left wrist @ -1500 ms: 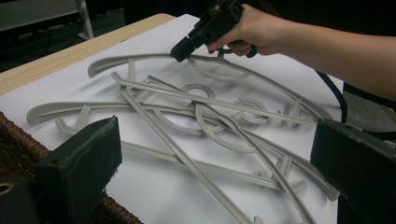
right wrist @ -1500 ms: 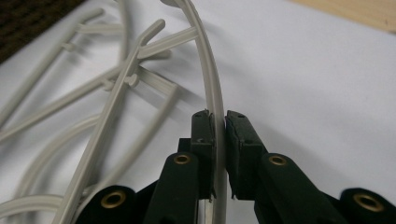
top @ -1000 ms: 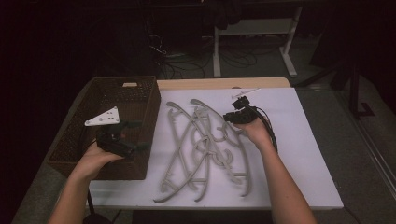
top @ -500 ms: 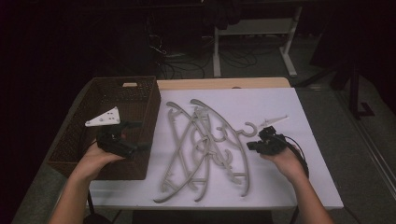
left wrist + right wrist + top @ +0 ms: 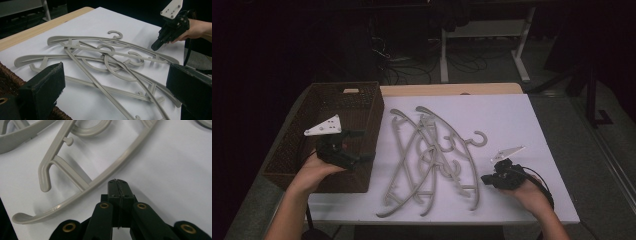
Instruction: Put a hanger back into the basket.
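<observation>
Several grey plastic hangers (image 5: 432, 155) lie tangled in a pile on the white sheet (image 5: 512, 120) at the middle of the table. My left gripper (image 5: 361, 146) hovers over the right side of the brown wicker basket (image 5: 374, 115), jaws wide open and pointing at the hangers (image 5: 110, 65). Nothing is between its jaws. My right gripper (image 5: 485, 179) rests low at the front right, shut and empty. Its tip (image 5: 117, 183) is just beside the curved outer arm of a hanger (image 5: 100, 177), close to that arm's end. The left gripper view shows the right gripper (image 5: 155, 46) beyond the pile.
The basket stands at the table's left, its woven rim (image 5: 10, 75) under my left gripper. A strip of wooden tabletop (image 5: 452, 90) shows behind the sheet. Bare sheet lies right of and behind the hangers. Dark floor, cables and a table frame (image 5: 522, 55) are beyond.
My right gripper has drawn back from over the middle of the pile to the front right edge of the hangers. The left gripper and hangers have stayed put.
</observation>
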Action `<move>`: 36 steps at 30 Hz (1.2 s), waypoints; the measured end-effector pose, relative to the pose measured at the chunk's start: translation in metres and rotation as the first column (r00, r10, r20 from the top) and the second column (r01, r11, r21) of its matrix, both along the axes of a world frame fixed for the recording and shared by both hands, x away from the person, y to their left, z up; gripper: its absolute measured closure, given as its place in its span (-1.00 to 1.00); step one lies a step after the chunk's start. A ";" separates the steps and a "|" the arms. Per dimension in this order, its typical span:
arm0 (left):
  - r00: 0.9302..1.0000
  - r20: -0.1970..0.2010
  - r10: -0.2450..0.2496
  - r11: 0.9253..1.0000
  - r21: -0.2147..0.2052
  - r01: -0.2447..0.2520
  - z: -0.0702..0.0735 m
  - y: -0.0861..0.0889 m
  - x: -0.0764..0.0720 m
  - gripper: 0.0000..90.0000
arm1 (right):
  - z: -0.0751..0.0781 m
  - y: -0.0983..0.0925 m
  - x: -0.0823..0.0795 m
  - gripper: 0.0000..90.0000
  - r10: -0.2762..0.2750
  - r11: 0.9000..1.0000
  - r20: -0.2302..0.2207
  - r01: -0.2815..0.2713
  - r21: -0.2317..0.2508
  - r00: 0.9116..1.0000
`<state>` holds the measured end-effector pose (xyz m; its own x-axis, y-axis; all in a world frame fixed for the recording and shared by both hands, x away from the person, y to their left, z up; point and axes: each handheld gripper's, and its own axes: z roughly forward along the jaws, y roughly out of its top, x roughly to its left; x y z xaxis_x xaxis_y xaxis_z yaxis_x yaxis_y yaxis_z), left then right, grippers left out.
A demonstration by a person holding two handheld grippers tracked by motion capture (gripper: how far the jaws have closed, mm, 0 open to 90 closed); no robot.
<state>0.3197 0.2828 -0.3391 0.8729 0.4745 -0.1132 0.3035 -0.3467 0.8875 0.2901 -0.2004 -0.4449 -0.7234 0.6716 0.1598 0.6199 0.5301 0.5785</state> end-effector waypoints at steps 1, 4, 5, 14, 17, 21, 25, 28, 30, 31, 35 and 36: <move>1.000 0.000 0.000 1.000 0.000 0.000 0.000 0.000 0.000 -0.96 | -0.001 0.002 0.000 0.97 0.007 1.000 0.000 -0.007 -0.006 1.000; 1.000 -0.001 -0.002 1.000 -0.001 0.002 0.000 0.000 0.000 -0.96 | -0.002 0.006 0.000 0.97 0.023 0.999 -0.002 -0.023 -0.022 1.000; 1.000 -0.001 -0.002 1.000 -0.001 0.002 0.000 0.000 0.000 -0.96 | -0.002 0.007 0.000 0.97 0.029 0.999 0.001 -0.029 -0.022 1.000; 1.000 -0.001 -0.004 1.000 0.001 0.004 0.000 -0.001 0.000 -0.96 | -0.004 0.014 -0.002 0.97 0.103 0.995 -0.006 -0.102 0.003 0.995; 1.000 -0.001 -0.008 1.000 0.002 0.008 0.000 -0.003 0.000 -0.96 | -0.005 0.021 -0.004 0.96 0.144 0.990 -0.006 -0.143 0.016 0.990; 1.000 -0.001 -0.008 1.000 0.002 0.008 0.000 -0.003 0.000 -0.96 | -0.007 0.034 -0.006 0.95 0.202 0.979 -0.004 -0.202 0.031 0.979; 1.000 0.000 -0.008 1.000 0.003 0.008 0.000 -0.003 0.000 -0.96 | -0.008 0.051 -0.008 0.94 0.262 0.964 0.011 -0.262 0.040 0.965; 1.000 0.000 -0.009 1.000 0.003 0.009 0.000 -0.003 0.000 -0.96 | -0.008 0.060 -0.008 0.93 0.279 0.960 0.020 -0.279 0.035 0.960; 1.000 -0.001 -0.009 1.000 0.003 0.009 0.000 -0.003 0.000 -0.96 | -0.007 0.062 -0.008 0.92 0.280 0.959 0.018 -0.280 0.047 0.960; 1.000 -0.001 -0.009 1.000 0.002 0.009 0.000 -0.003 0.000 -0.96 | -0.007 0.062 -0.008 0.90 0.278 0.959 0.019 -0.279 0.050 0.960; 1.000 0.000 -0.010 1.000 0.003 0.010 0.000 -0.003 0.000 -0.96 | -0.005 0.059 -0.006 0.95 0.264 0.960 0.032 -0.266 0.094 0.964; 1.000 0.001 -0.011 1.000 0.004 0.011 0.000 -0.003 -0.001 -0.96 | -0.004 0.058 -0.006 0.96 0.255 0.961 0.042 -0.258 0.101 0.966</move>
